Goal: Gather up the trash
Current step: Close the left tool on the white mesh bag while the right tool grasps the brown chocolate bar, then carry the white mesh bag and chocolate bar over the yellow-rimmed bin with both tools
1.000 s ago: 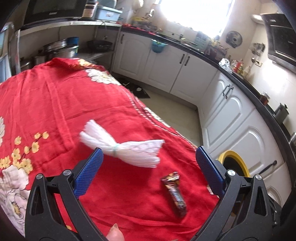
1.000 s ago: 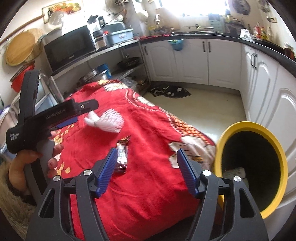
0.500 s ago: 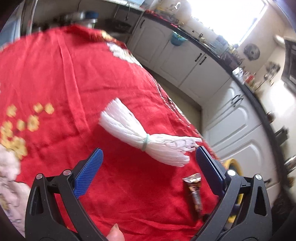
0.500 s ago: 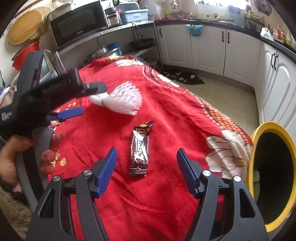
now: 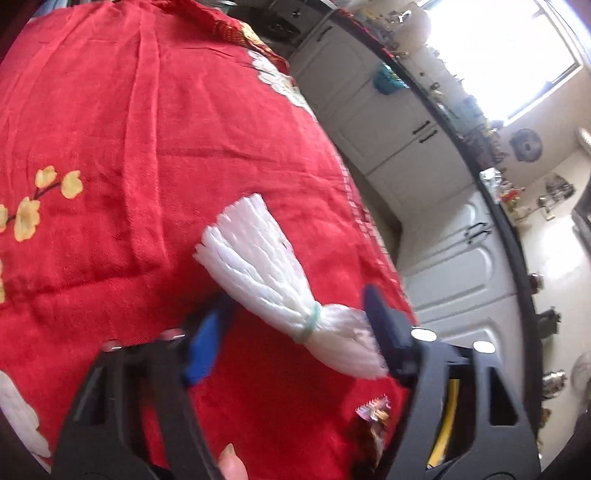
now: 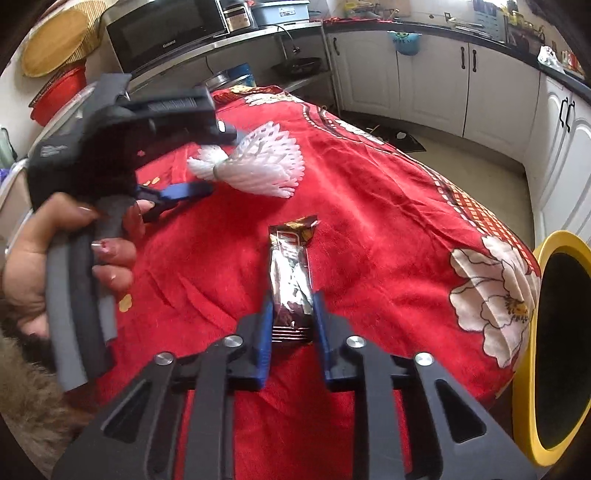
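Note:
A white foam net bundle (image 5: 269, 273) tied with a green band lies on the red flowered tablecloth (image 5: 147, 129). My left gripper (image 5: 295, 325) stands around its tied waist, jaws partly closed and still apart from it on the left side. The bundle also shows in the right wrist view (image 6: 258, 162), with the left gripper (image 6: 218, 162) at it. My right gripper (image 6: 291, 317) is shut on the near end of a brown snack wrapper (image 6: 291, 273) that lies on the cloth. The wrapper's tip shows in the left wrist view (image 5: 373, 411).
A yellow-rimmed bin (image 6: 554, 350) stands open off the table's right edge; its rim shows in the left wrist view (image 5: 443, 424). White kitchen cabinets (image 6: 432, 85) and a dark counter run behind. A microwave (image 6: 166, 33) sits on a shelf at the back left.
Both grippers moved forward and down and narrowed. The right closed on the wrapper's near end. The left came around the foam net's tied waist.

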Motion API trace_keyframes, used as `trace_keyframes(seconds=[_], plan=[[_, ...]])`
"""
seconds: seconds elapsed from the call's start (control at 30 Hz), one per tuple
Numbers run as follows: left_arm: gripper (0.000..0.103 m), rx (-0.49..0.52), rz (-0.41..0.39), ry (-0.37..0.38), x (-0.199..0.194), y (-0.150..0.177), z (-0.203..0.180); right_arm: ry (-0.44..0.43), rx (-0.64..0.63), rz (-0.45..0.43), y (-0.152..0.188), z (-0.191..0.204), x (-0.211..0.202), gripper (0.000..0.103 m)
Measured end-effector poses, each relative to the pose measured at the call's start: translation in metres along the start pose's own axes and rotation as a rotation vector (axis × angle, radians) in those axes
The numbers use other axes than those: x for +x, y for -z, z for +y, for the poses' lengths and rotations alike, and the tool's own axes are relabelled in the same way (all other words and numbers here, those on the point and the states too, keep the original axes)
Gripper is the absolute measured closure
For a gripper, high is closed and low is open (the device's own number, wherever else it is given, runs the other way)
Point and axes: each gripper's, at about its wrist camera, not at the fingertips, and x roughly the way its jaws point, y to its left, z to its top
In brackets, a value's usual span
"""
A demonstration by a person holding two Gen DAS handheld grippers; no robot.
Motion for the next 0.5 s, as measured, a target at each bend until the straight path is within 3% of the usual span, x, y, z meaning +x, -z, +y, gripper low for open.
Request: trace_keyframes(seconds=[0.07,0.13,0.5], plan=[[0.078,0.027,-0.008,-0.034,0.001,0.001,-0.002,-0.004,0.009,-0.006,0.003,-0.004,-0.005,0.085],[0.085,0.026,-0.005,-0.030,0.001,0.003,0.000,-0.005,0.017,-0.013,0.006,-0.006,-0.010,0.085],[0.091,0.155,-0.064,0.015,-0.033,0.022,-0.031,0.003,0.075,-0.089,0.020,-0.025,-0.056,0.085]])
